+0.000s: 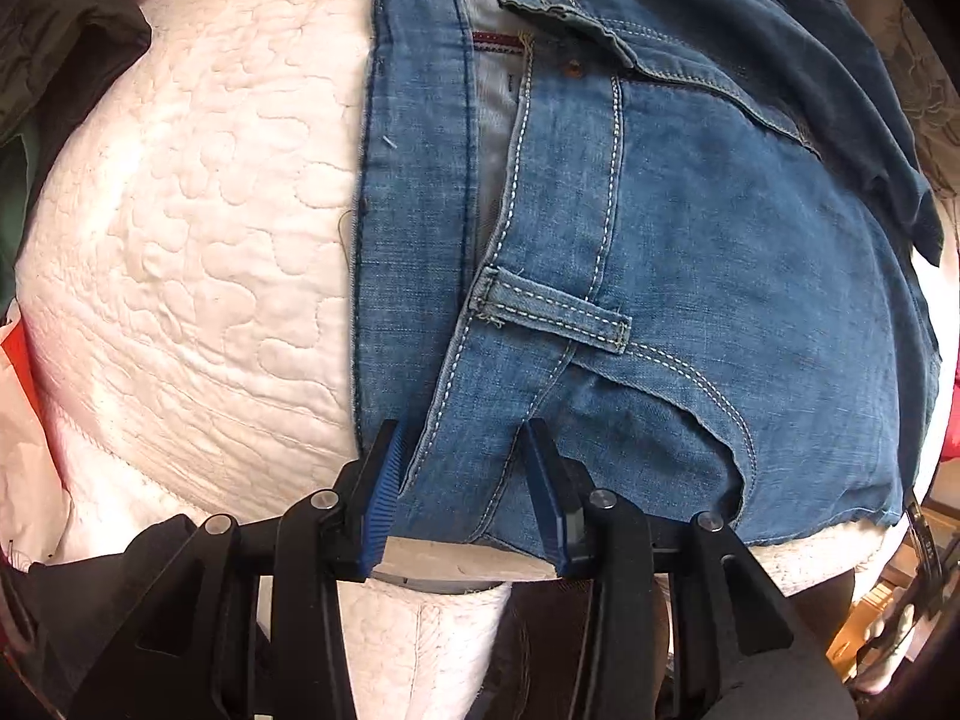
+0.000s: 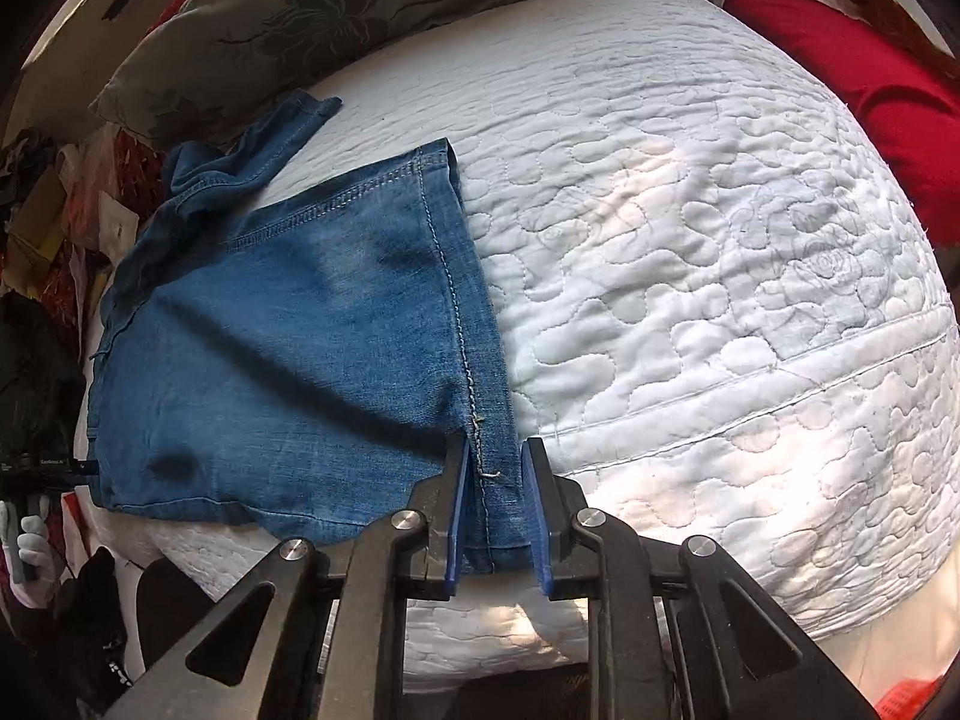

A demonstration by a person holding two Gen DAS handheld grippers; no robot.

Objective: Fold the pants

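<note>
Blue denim pants [image 1: 690,240] lie folded on a white quilted bed cover [image 1: 198,210]. In the left wrist view the waistband with a belt loop [image 1: 552,312] runs down to my left gripper [image 1: 465,462], which points down and is shut on the waistband edge at the bed's near side. In the right wrist view the leg end of the pants [image 2: 300,330] lies flat, its hem [image 2: 360,180] on the far side. My right gripper [image 2: 495,468] is shut on the stitched side seam at the near corner, and creases fan out from the grip.
The white quilt [image 2: 690,240] stretches bare to the right of the leg. A grey flowered pillow [image 2: 300,18] lies at the far edge, a red cloth [image 2: 870,78] at the far right. Clutter and a gloved hand [image 2: 30,540] show at the left edge.
</note>
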